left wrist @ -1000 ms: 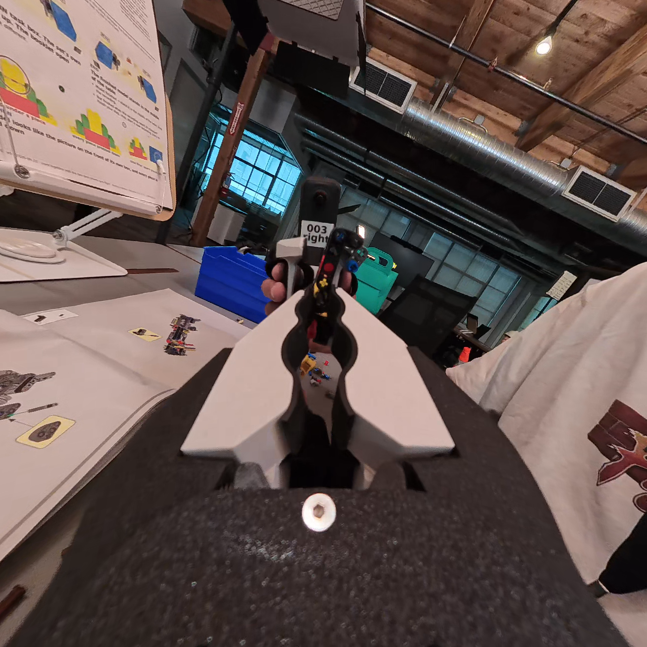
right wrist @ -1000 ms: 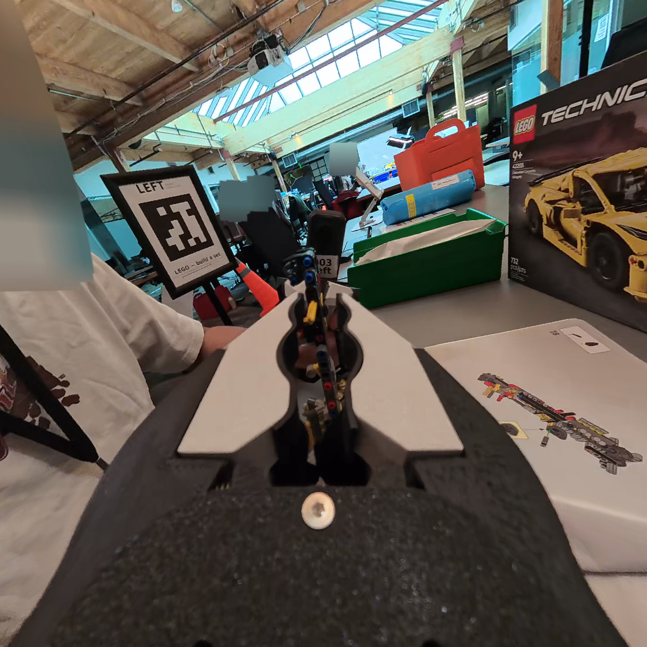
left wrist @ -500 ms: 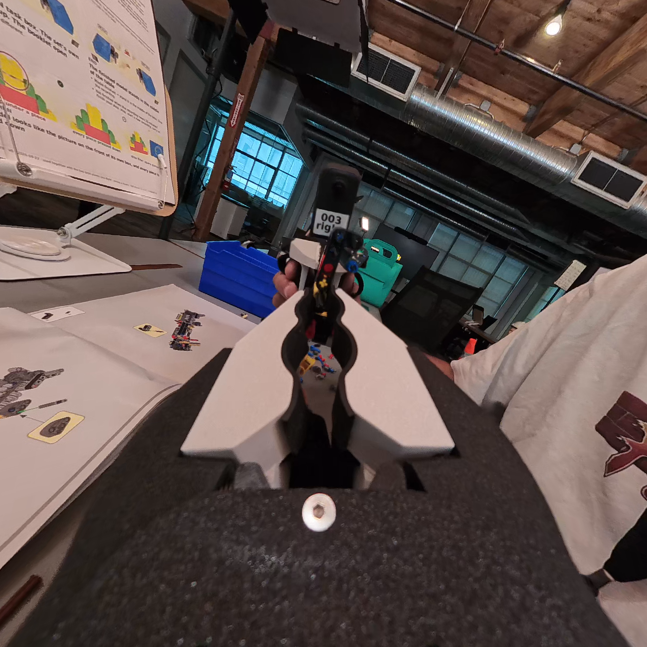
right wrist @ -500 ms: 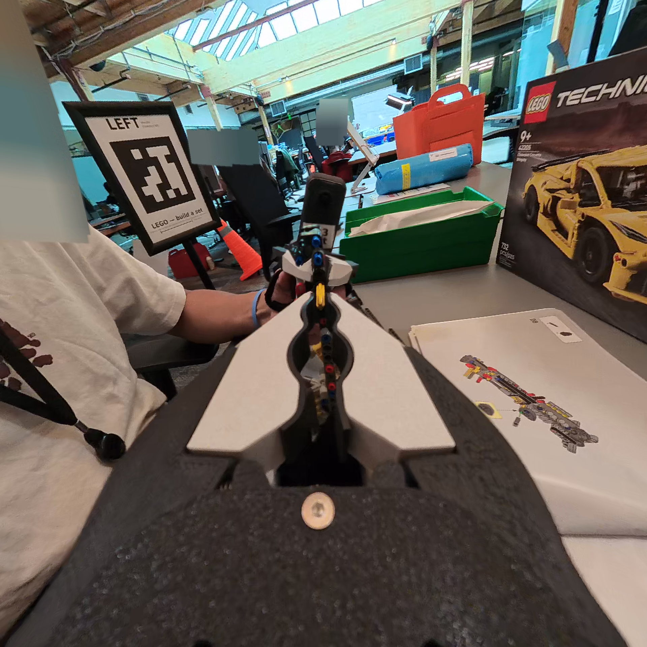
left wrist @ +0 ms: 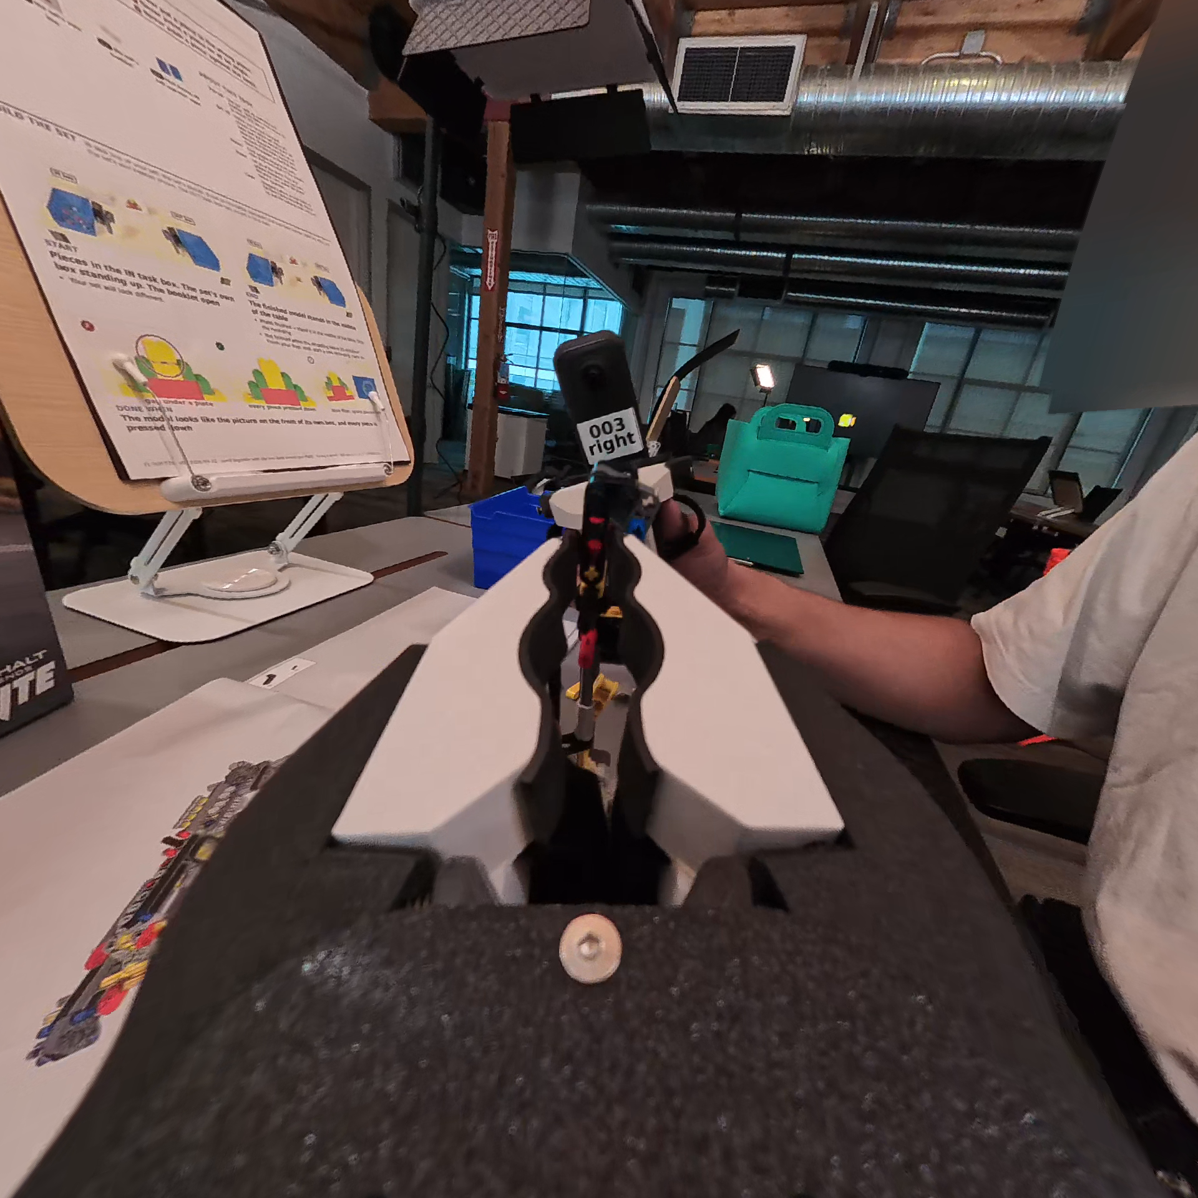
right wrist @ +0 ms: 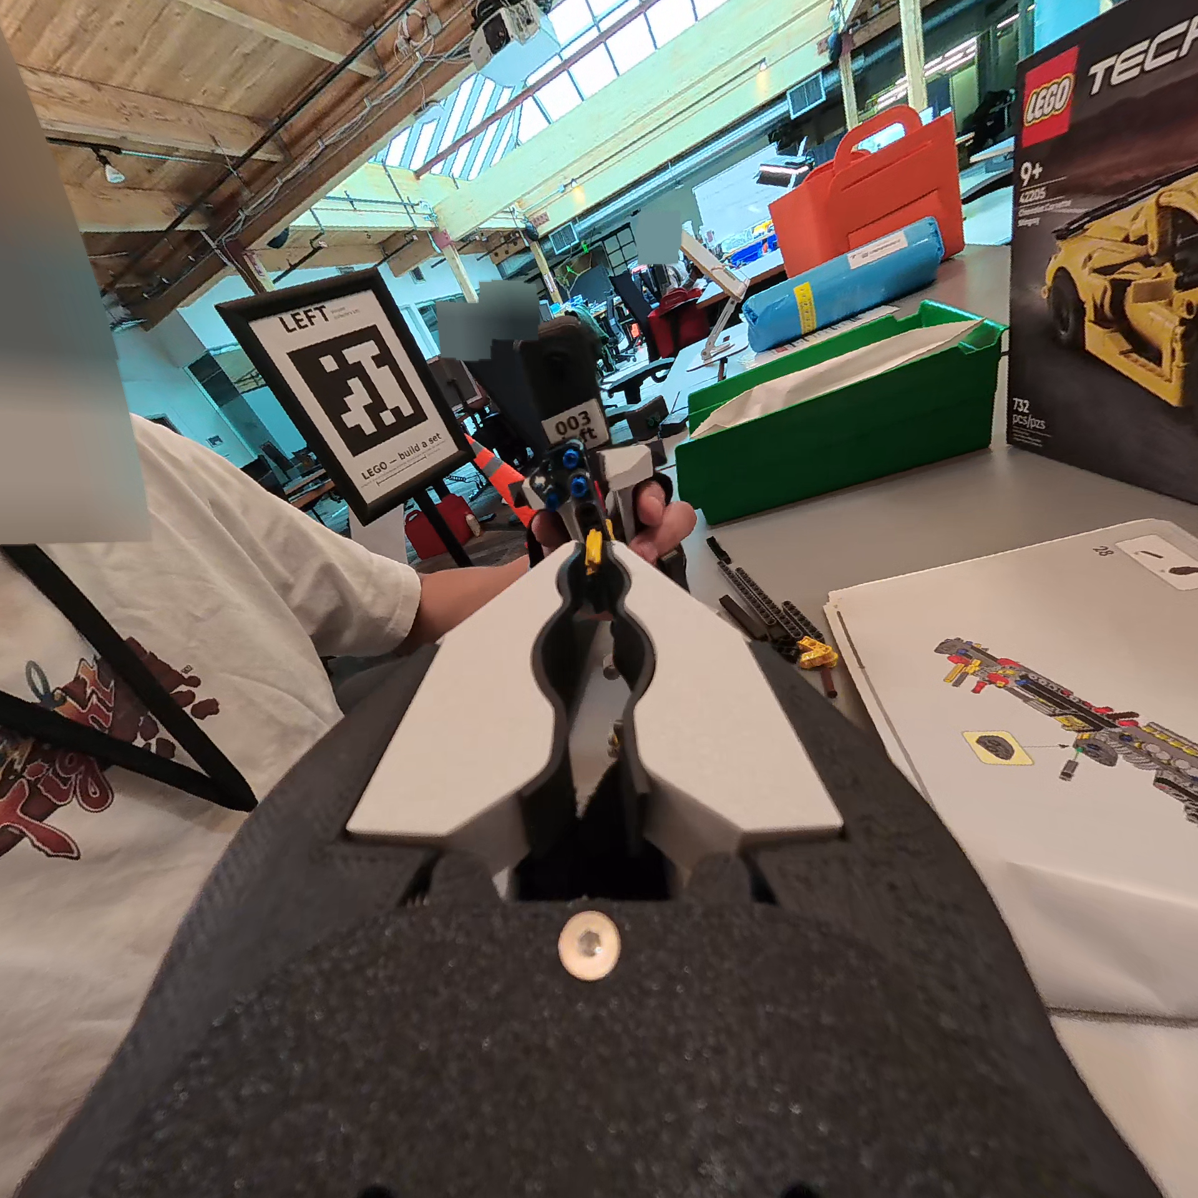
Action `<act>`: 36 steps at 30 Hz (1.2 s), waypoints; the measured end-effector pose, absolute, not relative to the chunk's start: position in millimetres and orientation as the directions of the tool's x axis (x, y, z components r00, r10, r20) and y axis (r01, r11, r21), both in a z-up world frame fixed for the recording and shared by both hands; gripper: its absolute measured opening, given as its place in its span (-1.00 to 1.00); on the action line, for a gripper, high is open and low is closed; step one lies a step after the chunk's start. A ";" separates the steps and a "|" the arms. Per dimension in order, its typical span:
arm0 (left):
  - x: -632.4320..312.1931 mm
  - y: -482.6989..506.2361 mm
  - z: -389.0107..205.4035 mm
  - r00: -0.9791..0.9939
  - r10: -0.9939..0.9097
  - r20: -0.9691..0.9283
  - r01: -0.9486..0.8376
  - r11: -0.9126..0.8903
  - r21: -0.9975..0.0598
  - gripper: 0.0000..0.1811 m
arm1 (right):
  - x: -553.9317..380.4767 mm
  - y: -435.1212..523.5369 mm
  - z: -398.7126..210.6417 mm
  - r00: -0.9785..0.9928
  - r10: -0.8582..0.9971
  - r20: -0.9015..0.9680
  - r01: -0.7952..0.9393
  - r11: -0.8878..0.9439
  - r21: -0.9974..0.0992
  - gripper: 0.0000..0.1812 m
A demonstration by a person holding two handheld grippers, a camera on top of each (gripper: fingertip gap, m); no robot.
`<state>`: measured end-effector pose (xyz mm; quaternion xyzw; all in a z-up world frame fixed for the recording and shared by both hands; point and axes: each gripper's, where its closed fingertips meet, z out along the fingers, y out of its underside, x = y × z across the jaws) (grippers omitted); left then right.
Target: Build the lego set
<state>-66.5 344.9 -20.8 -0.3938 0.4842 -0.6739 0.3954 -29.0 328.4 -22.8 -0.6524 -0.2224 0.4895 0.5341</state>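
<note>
Both grippers have dropped lower toward the table [right wrist: 907, 518]. Left gripper [left wrist: 587, 570] and right gripper [right wrist: 593, 564], jaws nearly shut, apparently pinch opposite ends of one long lego assembly [left wrist: 591, 583] held mid-air. Keep it straight; press evenly.

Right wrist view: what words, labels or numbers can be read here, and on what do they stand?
I leave wording unquoted; these bear writing:
Black-framed sign, left of centre.
Dark set box, far right.
White tag on the black camera opposite.
Open booklet: page number, small.
Blue roll: label blurred.
</note>
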 end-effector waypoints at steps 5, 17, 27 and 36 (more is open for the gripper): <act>-65.3 346.2 -26.3 -0.344 -0.935 0.092 0.139 -0.148 -0.979 -0.91 | -27.7 328.9 -22.8 0.428 0.811 -0.398 -0.233 -0.327 -0.916 -0.97; -69.2 327.7 -19.8 -0.419 -0.907 0.028 0.143 -0.096 -0.985 -0.93 | -34.3 311.3 -8.4 0.462 0.845 -0.269 -0.116 -0.243 -0.963 -0.96; -68.6 324.0 -24.3 -0.412 -0.911 -0.005 0.129 -0.053 -0.990 -0.93 | -40.9 311.2 -11.6 0.486 0.846 -0.221 -0.060 -0.219 -0.974 -0.97; -66.7 320.9 -33.6 -0.425 -0.905 -0.005 0.086 -0.035 -0.996 -0.93 | -41.2 311.1 -16.9 0.492 0.843 -0.217 -0.031 -0.232 -0.972 -0.96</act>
